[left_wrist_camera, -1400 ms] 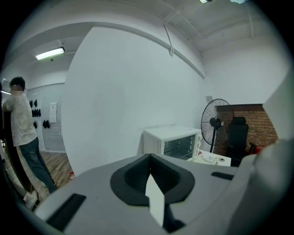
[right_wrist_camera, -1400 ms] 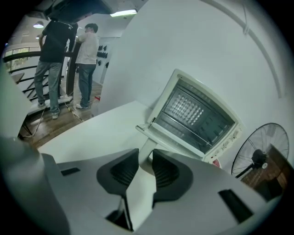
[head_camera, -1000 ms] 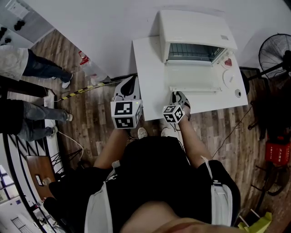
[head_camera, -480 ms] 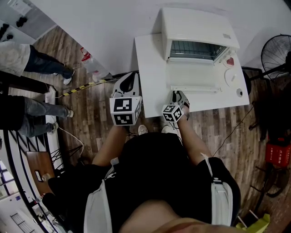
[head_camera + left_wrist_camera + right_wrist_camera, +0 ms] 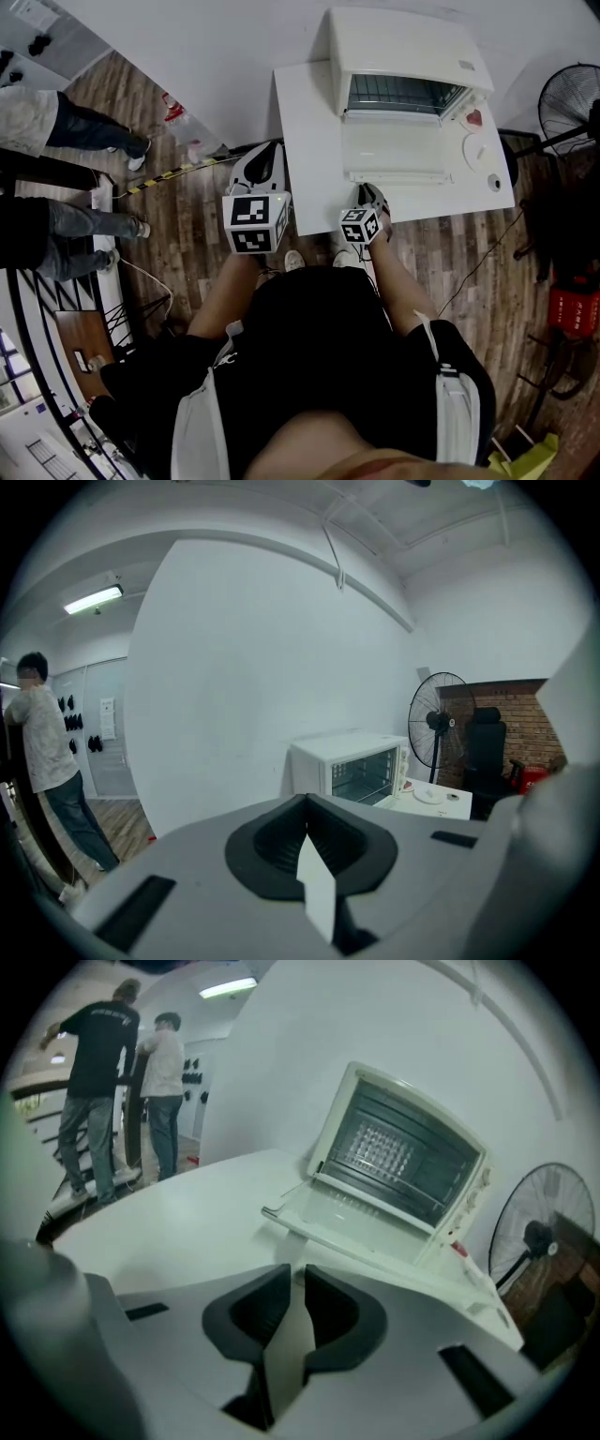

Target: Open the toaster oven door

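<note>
Our right gripper's fingers stand a sliver apart, having just been closing, with nothing between them. The left gripper's fingers are pressed together, also on nothing. Just past the right fingers, the toaster oven stands at the back of the white bench. Its door already lies dropped flat toward us, so we judge the task done. We would expect the door to be a stiff, fairly light panel on a bottom hinge. Its pane probably dislikes knocks, and the place to take hold is the handle bar on its free edge. The right gripper view shows that bar standing off the door and the wire rack inside. The head view shows the right gripper near the handle and the left gripper beside the bench. The left gripper view shows the oven only from the side, well apart.
</note>
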